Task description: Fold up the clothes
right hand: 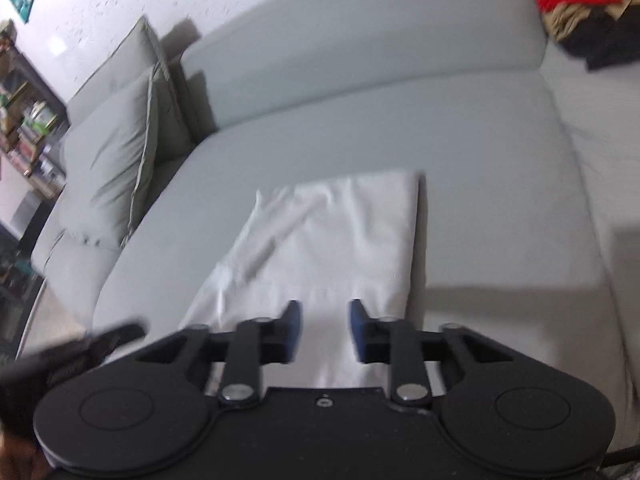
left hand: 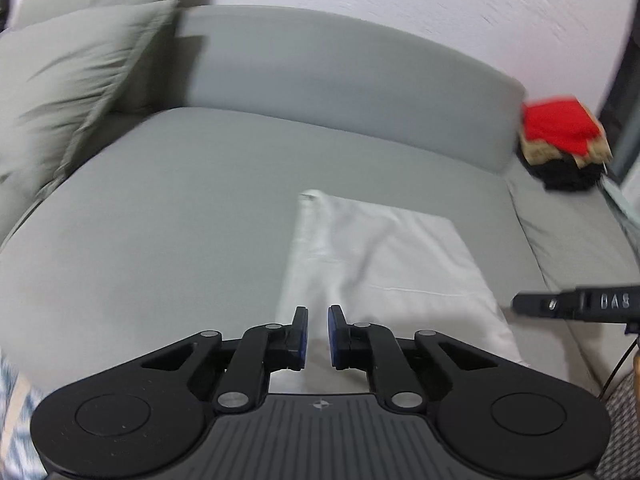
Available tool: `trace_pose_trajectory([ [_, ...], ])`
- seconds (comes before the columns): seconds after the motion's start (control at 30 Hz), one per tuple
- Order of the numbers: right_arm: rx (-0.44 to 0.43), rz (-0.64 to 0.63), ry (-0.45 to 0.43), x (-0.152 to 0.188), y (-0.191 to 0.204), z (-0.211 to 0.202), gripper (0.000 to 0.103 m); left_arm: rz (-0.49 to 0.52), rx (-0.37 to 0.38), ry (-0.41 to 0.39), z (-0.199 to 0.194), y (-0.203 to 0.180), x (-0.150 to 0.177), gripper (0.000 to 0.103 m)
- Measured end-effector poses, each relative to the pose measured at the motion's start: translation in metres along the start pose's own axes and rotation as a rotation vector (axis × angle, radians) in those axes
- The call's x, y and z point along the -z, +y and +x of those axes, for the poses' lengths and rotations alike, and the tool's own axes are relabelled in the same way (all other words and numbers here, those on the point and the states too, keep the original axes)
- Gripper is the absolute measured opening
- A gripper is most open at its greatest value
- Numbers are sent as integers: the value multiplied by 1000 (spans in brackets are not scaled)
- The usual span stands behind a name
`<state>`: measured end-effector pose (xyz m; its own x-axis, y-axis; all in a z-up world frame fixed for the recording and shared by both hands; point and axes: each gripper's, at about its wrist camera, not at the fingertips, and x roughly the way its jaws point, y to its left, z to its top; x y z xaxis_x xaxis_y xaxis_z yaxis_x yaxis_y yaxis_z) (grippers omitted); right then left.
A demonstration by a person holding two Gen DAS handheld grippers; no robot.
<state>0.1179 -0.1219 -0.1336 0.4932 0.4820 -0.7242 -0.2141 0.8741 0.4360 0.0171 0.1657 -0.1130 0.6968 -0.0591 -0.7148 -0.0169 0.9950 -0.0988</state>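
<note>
Two grippers hover over the near end of a folded white garment: the left gripper with a narrow empty gap, the right gripper parted wider, gripping nothing. The garment lies flat on the grey sofa seat, its long axis running away toward the backrest.

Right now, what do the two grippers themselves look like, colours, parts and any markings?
Both are matte black. The left gripper and right gripper each have blue pads on two fingers, driven by black linkage arms with silver pivot pins, above two round black discs. The left one's base is ribbed grey with a small crosshair mark. The right gripper's side carries pale lettering, and a thin black cable hangs below it.
</note>
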Motion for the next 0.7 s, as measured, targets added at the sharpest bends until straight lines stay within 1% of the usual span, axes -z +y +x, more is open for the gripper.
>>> trace_pose_trajectory([
  [0.03, -3, -28, 4, 3, 0, 4, 24, 40, -7, 4, 11, -10, -1, 8],
  [0.1, 40, -131, -6, 11, 7, 9, 24, 91, -60, 33, 33, -18, -1, 7],
  [0.13, 69, -189, -2, 16, 11, 13, 24, 94, -111, 75, 46, -17, -2, 6],
  [0.17, 92, -242, 17, 22, 13, 18, 24, 79, -178, 149, 59, -14, -3, 3],
  [0.2, 115, -294, 37, 29, 16, 23, 24, 61, -225, 209, 68, -10, -3, 3],
  [0.23, 127, -326, 49, 34, 16, 24, 24, 62, -233, 226, 70, -8, -4, 3],
  [0.3, 124, -335, 52, 43, 14, 15, 24, 83, -232, 231, 68, -8, -4, 4],
  [0.4, 112, -331, 61, 54, 8, -1, 24, 59, -203, 200, 49, 2, 0, 9],
  [0.47, 72, -264, 78, 49, 0, -17, 24, 22, -169, 156, 31, 13, 1, 10],
  [0.57, 19, -199, 32, 36, -11, -31, 24, 5, -108, 61, 13, 18, -2, 10],
  [0.63, -16, -131, -5, 22, -17, -27, 24, 21, -70, 16, 18, 10, -9, 10],
  [0.7, -48, -45, -28, 7, -25, -14, 23, 40, -24, -8, 26, 1, -17, 10],
])
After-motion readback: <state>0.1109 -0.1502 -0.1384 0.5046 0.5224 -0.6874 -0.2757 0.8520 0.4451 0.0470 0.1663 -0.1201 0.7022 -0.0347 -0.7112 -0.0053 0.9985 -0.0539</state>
